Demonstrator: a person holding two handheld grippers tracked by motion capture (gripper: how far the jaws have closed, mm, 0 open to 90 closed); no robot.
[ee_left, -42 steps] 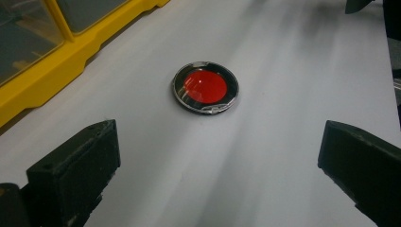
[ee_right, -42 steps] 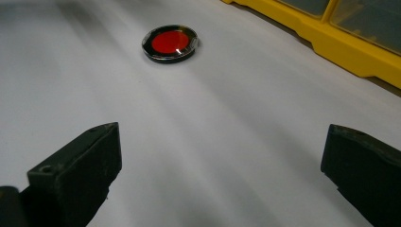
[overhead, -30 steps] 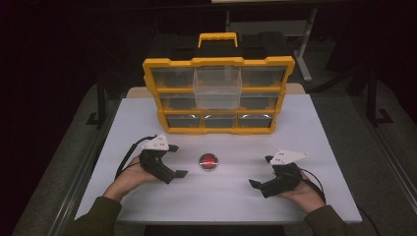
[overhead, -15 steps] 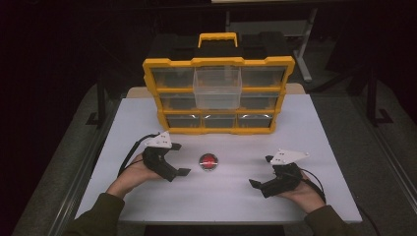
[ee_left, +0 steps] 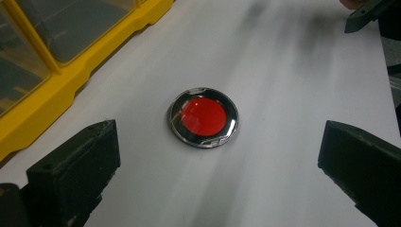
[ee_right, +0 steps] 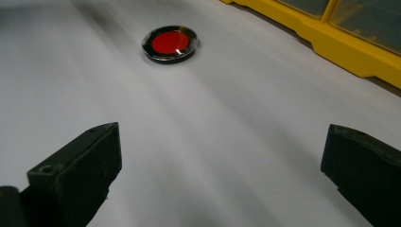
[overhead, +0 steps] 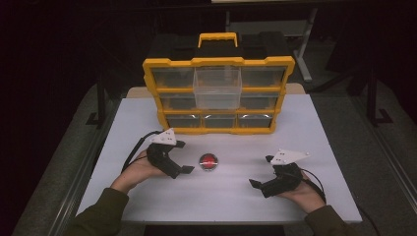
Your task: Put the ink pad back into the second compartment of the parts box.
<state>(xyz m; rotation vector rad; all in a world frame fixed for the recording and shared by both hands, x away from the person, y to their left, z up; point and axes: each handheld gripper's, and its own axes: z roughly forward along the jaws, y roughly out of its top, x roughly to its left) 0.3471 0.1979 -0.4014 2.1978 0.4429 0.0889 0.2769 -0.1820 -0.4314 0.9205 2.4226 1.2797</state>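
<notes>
A small round red disc [overhead: 208, 161] with a shiny metal rim lies flat on the white table [overhead: 305, 128], in front of the yellow drawer organizer [overhead: 216, 62]. My left gripper [overhead: 183, 157] is open just left of the disc, jaws pointing at it without touching. In the left gripper view the disc [ee_left: 204, 117] lies a little ahead of the wide gap of the left gripper [ee_left: 222, 158]. My right gripper [overhead: 260, 171] rests open near the front right, apart from the disc. The right gripper view shows the disc [ee_right: 170, 43] far ahead of the right gripper [ee_right: 222, 146].
The organizer has clear drawers in three rows; its top middle drawer [overhead: 218, 91] is pulled out toward me. Its yellow base [ee_left: 61, 90] runs close on the left in the left gripper view, and the base [ee_right: 331, 35] crosses the right gripper view's upper right. Dark floor surrounds the table.
My left gripper has crept forward and right, closer to the red disc. The right gripper and the disc have stayed put.
</notes>
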